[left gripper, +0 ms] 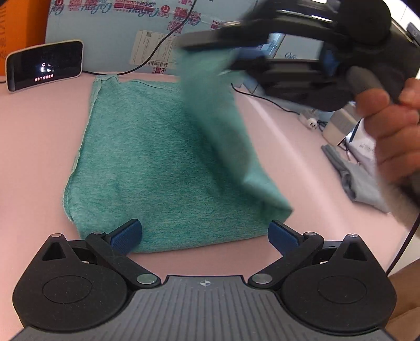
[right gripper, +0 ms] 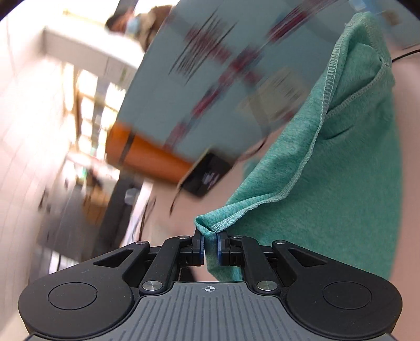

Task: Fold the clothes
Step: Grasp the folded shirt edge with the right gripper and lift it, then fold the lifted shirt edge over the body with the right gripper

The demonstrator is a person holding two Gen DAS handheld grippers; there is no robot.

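While the right tongs [right gripper: 210, 248] pinch its hemmed corner, the teal knit garment [left gripper: 157, 162] drapes toward five o'clock across the pink surface [left gripper: 39, 157]; left tongs [left gripper: 204, 236] gape wide.

Pale pink tabletop [left gripper: 39, 147] underfoot of everything, smooth and matte. At its far edge, a light blue cardboard box [left gripper: 110, 31] printed with red and pink lettering, with an orange box [left gripper: 23, 23] beside it at the left. Leaning before these, a small dark screen [left gripper: 44, 65] in a pale frame. A black cable [left gripper: 155, 52] trailing across the box front. Blurred white shelving [right gripper: 86, 52] and bright light beyond.
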